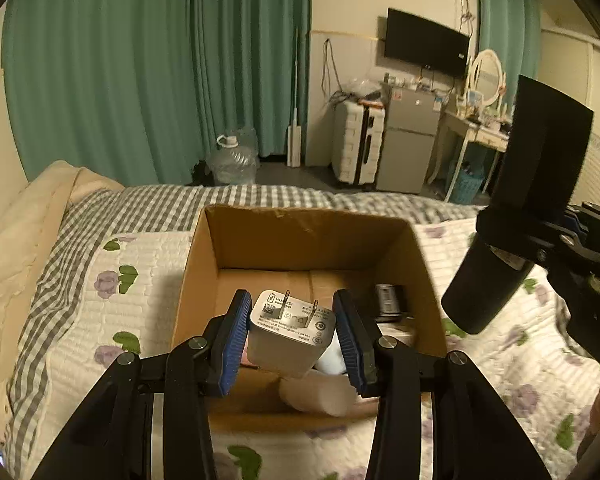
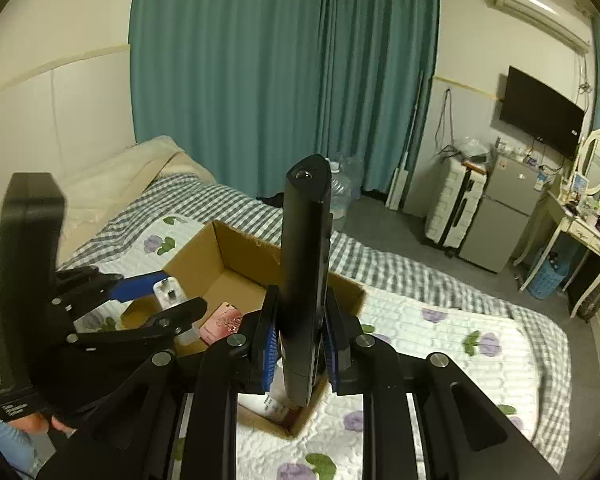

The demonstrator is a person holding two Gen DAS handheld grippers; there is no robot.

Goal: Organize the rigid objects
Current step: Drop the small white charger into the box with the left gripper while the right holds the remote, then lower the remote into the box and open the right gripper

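I am holding two things over the cardboard box point(image 1: 204, 264) on the bed point(image 1: 500, 340). My left gripper point(image 1: 292, 336) is squeezing a white charger plug point(image 1: 290, 330) between its blue pads, with the two metal pins sticking up. It is sitting in the lower middle of the left picture, right above the near side of the box. My right gripper point(image 2: 298, 346) is shut tight on a long black remote point(image 2: 306, 264), which is standing up tall in the middle of the right picture. In the left picture the same remote is showing at the right edge, just outside the box.

I think I am in the putting-away step, bringing both things to the box. Next I am guessing each one needs to go down inside the box walls before I let go, so nothing is falling on the quilt. The remote is long, so it may need tipping flat to fit.

The box is open at the top and already has things in it. I am seeing a small dark gadget point(image 1: 388, 300) near the right wall, a pale tube point(image 1: 320, 396) by the near wall, and a pink packet point(image 2: 222, 322). The far part of the floor is looking bare.
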